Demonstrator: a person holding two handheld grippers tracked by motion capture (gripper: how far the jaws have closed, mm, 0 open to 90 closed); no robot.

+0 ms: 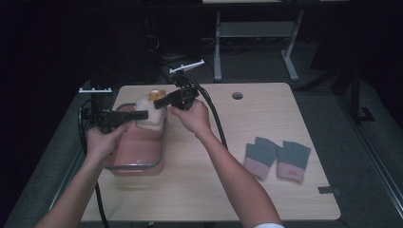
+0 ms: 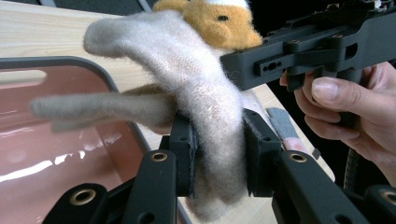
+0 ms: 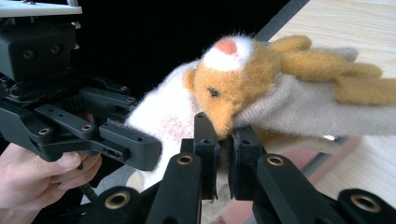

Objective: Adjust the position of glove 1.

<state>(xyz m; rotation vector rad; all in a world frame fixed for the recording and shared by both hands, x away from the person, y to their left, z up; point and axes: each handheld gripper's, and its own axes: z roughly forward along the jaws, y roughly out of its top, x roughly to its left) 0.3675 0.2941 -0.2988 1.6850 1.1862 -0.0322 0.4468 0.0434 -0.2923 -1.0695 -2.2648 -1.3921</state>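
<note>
I am counting one fuzzy cream mitten (image 1: 148, 110) with an orange bear face, one pink basket (image 1: 138, 156) and two grey-and-pink gloves (image 1: 277, 158) lying on the bench (image 1: 209, 190). My left claw (image 2: 217, 154) is gripping the mitten's cream body; my right claw (image 3: 223, 154) is pinching its fabric below the bear face. The mitten is hanging over the basket's far end, its long axis running roughly between the claws.

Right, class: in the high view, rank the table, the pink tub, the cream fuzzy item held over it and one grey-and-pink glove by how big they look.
1. table
2. pink tub
3. cream fuzzy item and glove: look alike, and the item is held nearer the camera, so unranked.
</note>
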